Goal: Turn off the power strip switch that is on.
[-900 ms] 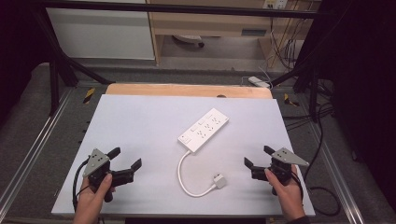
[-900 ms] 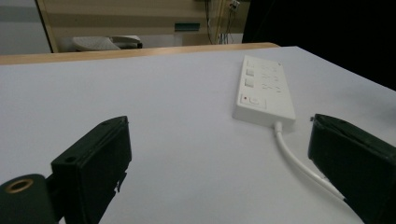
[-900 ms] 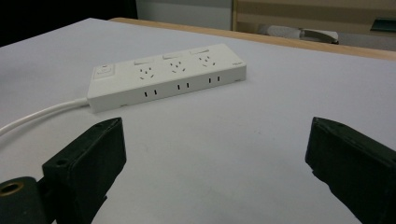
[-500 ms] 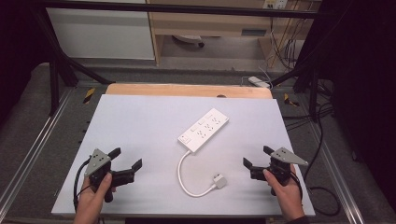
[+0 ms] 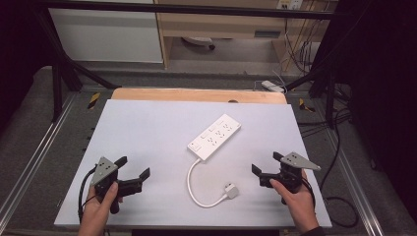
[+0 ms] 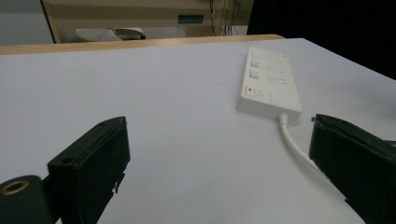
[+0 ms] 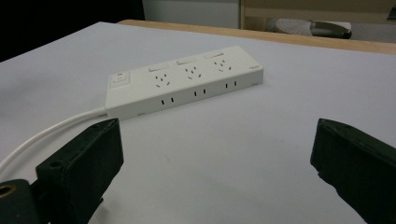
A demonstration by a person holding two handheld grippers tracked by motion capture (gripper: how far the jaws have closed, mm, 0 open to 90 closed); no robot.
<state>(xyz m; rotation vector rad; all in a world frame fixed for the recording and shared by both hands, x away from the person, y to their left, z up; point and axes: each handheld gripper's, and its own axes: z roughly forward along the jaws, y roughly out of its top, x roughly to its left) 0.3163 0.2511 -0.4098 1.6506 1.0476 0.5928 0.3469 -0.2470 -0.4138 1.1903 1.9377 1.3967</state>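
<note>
While the white power strip (image 5: 214, 137) is lying mid-table, cord (image 5: 196, 184) trailing toward 6 o'clock, left gripper (image 5: 133, 168) and right gripper (image 5: 266, 164) are being held with jaws apart, nothing gripped.

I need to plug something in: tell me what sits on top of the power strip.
Nothing rests on the power strip: its sockets and switch are bare. Its underside on the table is hidden.

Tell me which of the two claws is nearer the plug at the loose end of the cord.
The right claw: the plug lies just to its inner side, while the left claw sits farther off, beyond the cord's curve.
</note>
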